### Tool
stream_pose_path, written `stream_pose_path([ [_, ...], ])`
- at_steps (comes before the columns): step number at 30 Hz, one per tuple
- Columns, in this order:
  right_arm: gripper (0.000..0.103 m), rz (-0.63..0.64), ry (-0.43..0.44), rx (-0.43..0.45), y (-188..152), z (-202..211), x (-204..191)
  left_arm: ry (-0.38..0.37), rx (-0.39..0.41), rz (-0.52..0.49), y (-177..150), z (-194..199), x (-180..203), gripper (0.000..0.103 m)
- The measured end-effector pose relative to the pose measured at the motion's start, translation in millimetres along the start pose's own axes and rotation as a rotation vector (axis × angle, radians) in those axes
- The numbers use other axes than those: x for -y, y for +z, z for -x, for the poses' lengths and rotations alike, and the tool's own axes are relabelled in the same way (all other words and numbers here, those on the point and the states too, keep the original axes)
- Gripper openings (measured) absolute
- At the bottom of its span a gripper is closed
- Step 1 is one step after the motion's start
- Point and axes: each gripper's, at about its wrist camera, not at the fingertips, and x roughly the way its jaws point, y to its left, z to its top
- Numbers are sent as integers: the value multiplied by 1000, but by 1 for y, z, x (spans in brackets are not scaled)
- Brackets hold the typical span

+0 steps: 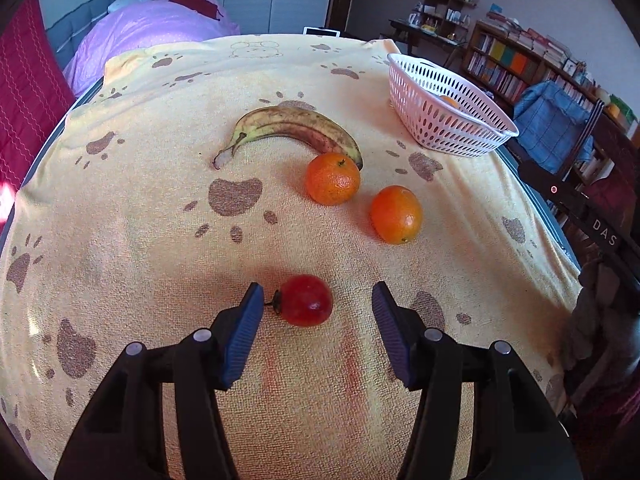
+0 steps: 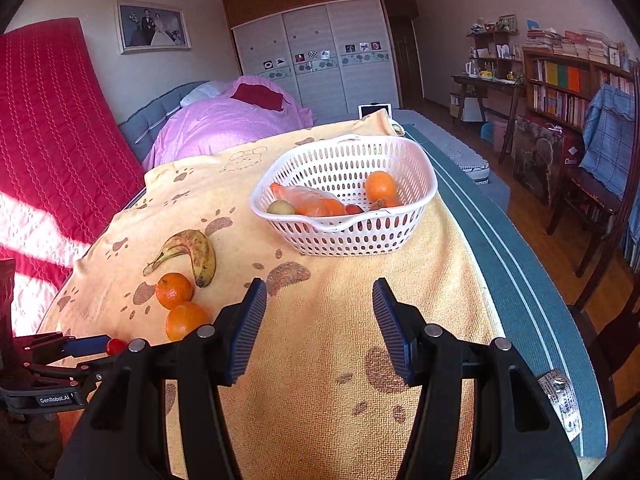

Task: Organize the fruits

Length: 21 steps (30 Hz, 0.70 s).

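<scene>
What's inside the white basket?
In the white basket sit an orange, a clear bag of orange fruit, a yellowish fruit and something red. Whatever lies beneath them is hidden.

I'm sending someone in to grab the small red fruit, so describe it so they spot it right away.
On the yellow paw-print towel, look to the near end, away from the white basket. The small red fruit lies alone there between the open fingers of the left gripper. Unlike the two oranges and the banana beyond it, it is red, smaller, with a dark stem.
</scene>
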Motion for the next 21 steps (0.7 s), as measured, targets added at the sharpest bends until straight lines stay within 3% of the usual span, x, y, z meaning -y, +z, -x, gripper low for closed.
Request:
stream_pose_path([
  [11,57,6,46,-49,-1,-8,-11,-22,-10,34,1,-8,-10,47],
  [16,57,6,140,-107,-1,-17,-27,-26,-2,54,0,-7,-17,36],
  [21,57,12,237,-183,0,-32,-49,-33,28,64,-3,-3,-20,35],
])
